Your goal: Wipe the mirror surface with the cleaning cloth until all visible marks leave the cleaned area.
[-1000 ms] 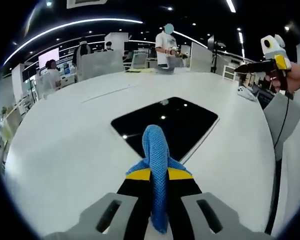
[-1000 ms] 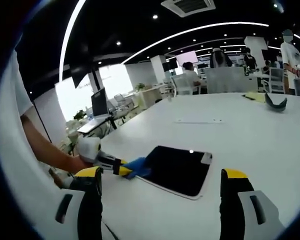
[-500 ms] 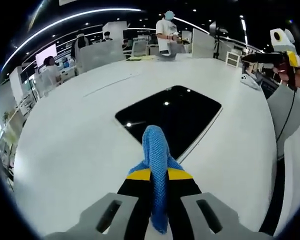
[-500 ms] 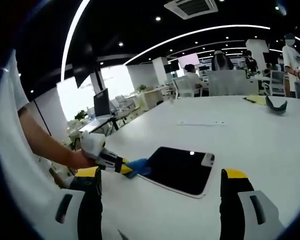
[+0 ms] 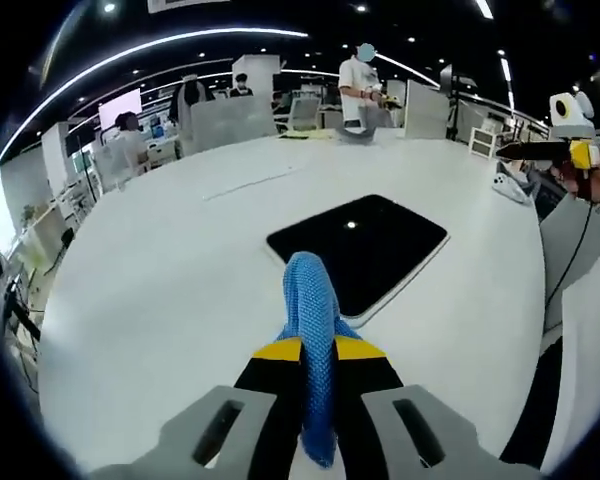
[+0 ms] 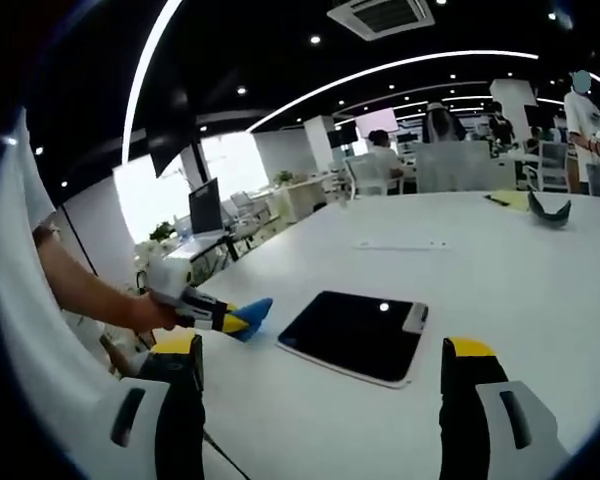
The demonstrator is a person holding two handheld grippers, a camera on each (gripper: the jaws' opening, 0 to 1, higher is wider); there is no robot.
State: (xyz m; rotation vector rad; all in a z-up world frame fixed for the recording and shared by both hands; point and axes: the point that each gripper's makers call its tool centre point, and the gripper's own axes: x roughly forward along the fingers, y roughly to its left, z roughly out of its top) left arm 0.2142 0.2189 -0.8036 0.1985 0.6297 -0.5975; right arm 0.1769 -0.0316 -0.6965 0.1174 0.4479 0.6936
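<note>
The mirror (image 5: 363,248) lies flat on the white table (image 5: 160,270), a dark rectangular slab with a pale rim, reflecting ceiling lights. My left gripper (image 5: 318,350) is shut on the blue cleaning cloth (image 5: 311,312), whose folded tip stands just short of the mirror's near corner. In the right gripper view the mirror (image 6: 355,334) lies ahead, and the left gripper (image 6: 230,321) with the blue cloth (image 6: 252,316) is held off its left edge, apart from it. My right gripper (image 6: 320,362) is open above the table, nothing between its jaws. It also appears at the far right (image 5: 540,151), held high.
A person's arm (image 6: 85,292) reaches in from the left. A dark curved object (image 6: 548,209) and a thin strip (image 6: 399,243) lie farther back on the table. Several people stand or sit at desks beyond the table's far edge.
My left gripper with the cloth has drawn back off the mirror's near corner and now sits clear of its edge. The right gripper has stayed open and nearly still.
</note>
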